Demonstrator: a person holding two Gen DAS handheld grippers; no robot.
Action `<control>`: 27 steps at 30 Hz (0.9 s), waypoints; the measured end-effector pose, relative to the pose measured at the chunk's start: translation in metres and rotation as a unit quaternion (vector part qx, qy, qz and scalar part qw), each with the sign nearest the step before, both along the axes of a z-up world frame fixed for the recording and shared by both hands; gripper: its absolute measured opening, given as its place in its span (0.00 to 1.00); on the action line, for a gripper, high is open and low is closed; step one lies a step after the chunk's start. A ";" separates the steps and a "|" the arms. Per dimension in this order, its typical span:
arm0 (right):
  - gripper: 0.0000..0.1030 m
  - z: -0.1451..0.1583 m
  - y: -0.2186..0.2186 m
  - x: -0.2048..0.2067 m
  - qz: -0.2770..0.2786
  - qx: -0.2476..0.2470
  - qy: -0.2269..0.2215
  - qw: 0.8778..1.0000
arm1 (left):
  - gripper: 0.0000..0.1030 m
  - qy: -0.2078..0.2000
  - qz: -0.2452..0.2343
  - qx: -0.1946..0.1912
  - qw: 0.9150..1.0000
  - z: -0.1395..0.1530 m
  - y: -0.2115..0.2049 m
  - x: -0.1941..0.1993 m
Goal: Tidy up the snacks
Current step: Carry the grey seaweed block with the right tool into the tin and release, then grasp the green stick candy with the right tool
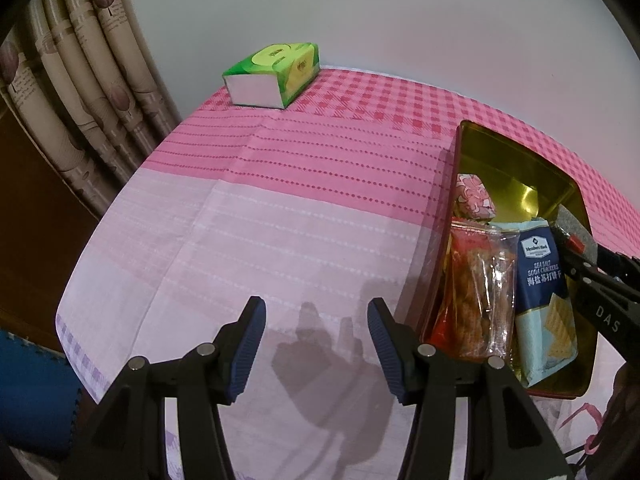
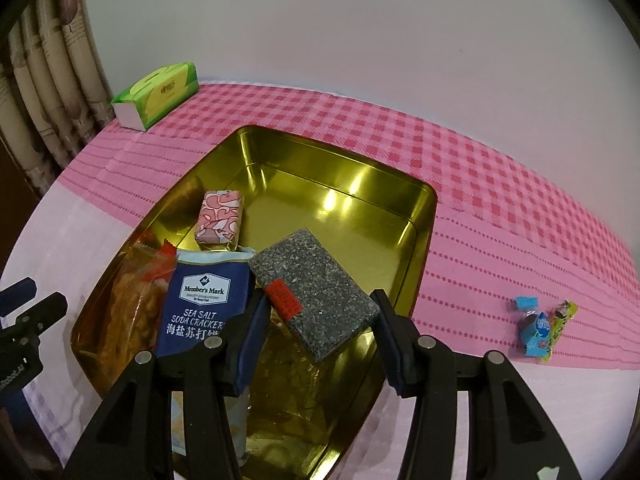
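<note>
Although the right hand-held gripper point(image 2: 320, 316) has the grey speckled block point(image 2: 316, 292) between its pads, its fingers point(image 2: 390, 336) seem to clamp only the near end, so the block juts out tilted above the gold tin point(image 2: 424, 216), and a weak pinch could let it swivel or drop onto the cracker pack point(image 2: 200, 304) beside it. If it were let go at this tilt, it could come to rest propped against that pack, not flat on the bare tin floor beyond. The left hand-held gripper point(image 1: 316, 344) hangs with its jaws apart and nothing between them, above bare cloth on the worktop point(image 1: 240, 220) just beside the tin; should it drift toward the tin wall it might nudge the tin while the block is being set down. Within the tin lie the crackers, a clear bag of orange snacks point(image 2: 128, 300) and a pink wrapped sweet point(image 2: 220, 216). Only the right wrist view shows two small candies point(image 2: 544, 328) left on the cloth well apart from the tin, and the tin's empty far half. Only the left wrist view shows the gripper's arm reaching in from the side and the cloth on the tin's left, where nothing waits. The tissue box point(image 1: 276, 74) sits far back in both.
</note>
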State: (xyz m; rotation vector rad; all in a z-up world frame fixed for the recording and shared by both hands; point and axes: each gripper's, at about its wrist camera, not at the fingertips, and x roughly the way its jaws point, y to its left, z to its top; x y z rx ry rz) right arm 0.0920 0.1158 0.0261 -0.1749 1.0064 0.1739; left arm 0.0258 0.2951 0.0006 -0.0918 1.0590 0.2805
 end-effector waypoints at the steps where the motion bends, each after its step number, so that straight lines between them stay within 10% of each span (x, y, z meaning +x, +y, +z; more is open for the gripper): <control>1: 0.47 0.000 0.000 0.000 0.000 0.000 0.003 1.000 | 0.53 0.001 -0.001 0.000 1.000 -0.001 -0.001 0.000; 17: 0.53 0.022 -0.013 -0.016 -0.002 0.019 -0.023 1.000 | 0.53 -0.007 -0.010 0.003 1.000 0.002 -0.009 -0.002; 27: 0.54 0.030 -0.103 -0.016 -0.088 0.023 -0.030 0.995 | 0.53 -0.004 -0.011 0.008 1.000 0.001 -0.011 -0.002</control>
